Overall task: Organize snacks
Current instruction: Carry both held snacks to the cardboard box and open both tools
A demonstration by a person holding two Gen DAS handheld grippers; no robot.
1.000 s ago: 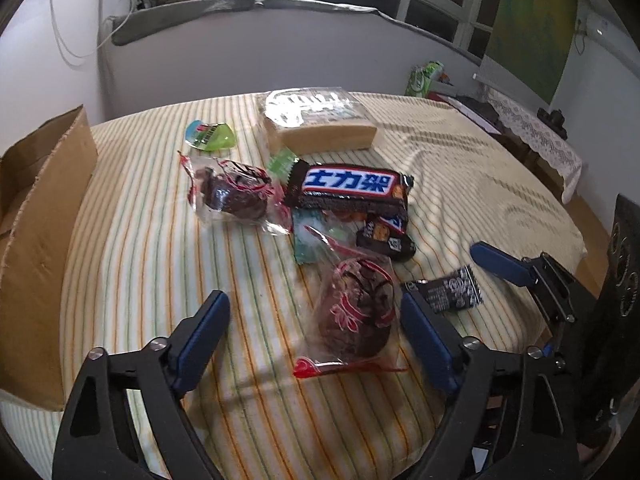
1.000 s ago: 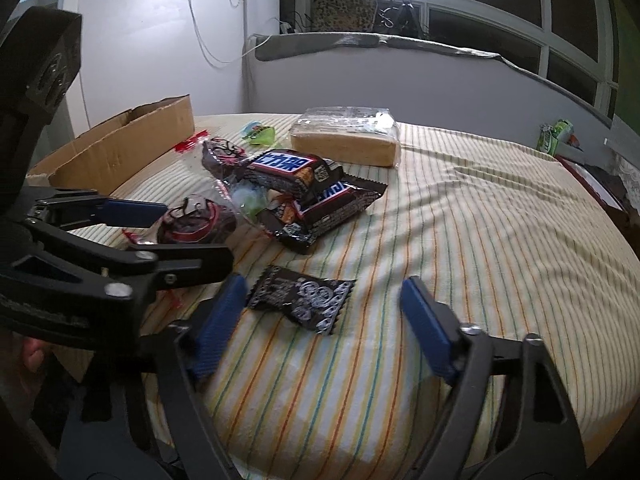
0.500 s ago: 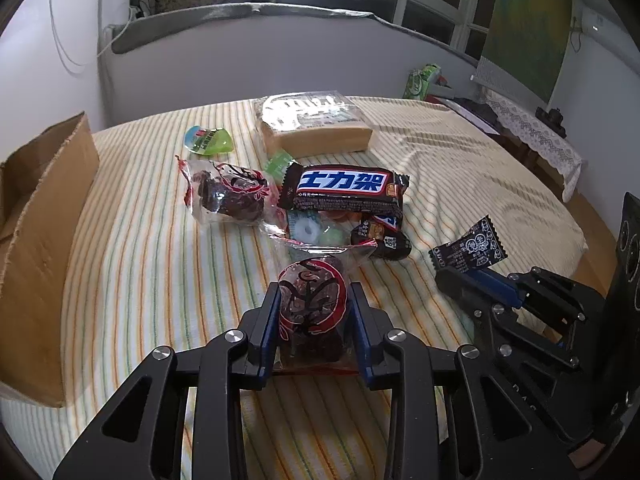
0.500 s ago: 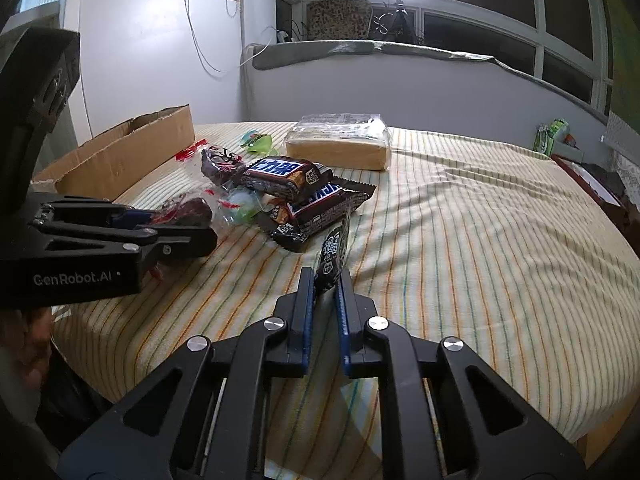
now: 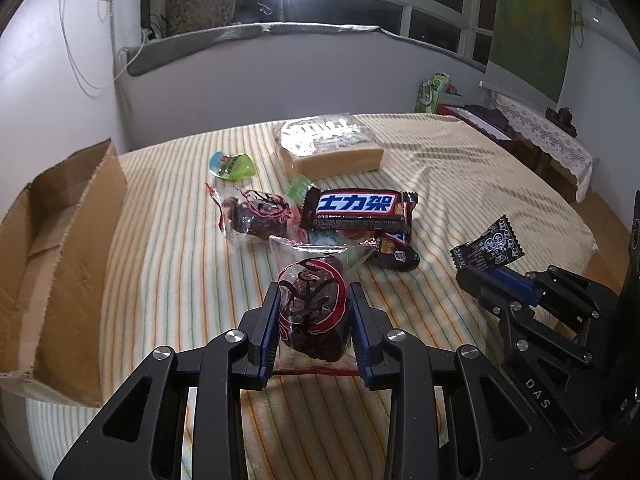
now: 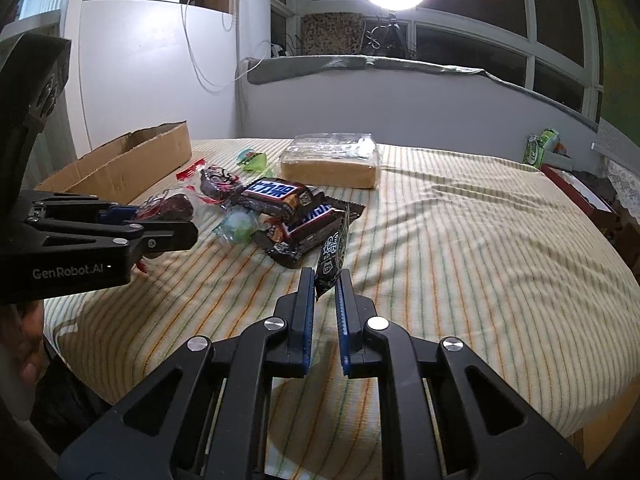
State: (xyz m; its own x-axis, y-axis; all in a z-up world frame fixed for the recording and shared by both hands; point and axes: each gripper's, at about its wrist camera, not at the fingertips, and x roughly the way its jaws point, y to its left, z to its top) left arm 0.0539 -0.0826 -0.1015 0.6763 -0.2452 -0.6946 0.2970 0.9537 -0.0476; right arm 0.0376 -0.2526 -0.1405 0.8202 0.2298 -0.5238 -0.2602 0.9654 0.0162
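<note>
My left gripper [image 5: 314,292] is shut on a clear packet with a dark red-patterned cake [image 5: 312,312] and holds it above the striped cloth; this packet also shows in the right wrist view [image 6: 170,206]. My right gripper [image 6: 326,276] is shut on a small black sachet [image 6: 332,256], held above the cloth; it also shows in the left wrist view [image 5: 486,250]. On the cloth lie a second dark cake packet [image 5: 254,214], two Snickers bars [image 5: 358,208], a green jelly cup [image 5: 232,164] and a wrapped sponge cake block [image 5: 328,144].
An open cardboard box [image 5: 60,248] stands at the left edge of the table [image 6: 460,248]. A green sweet in clear wrap [image 6: 238,226] lies by the bars. A side table with a lace cloth [image 5: 548,140] stands to the far right.
Both grippers closed from open, the left on the cake packet and the right on the black sachet, then lifted them off the cloth. Both views have tilted up since.
</note>
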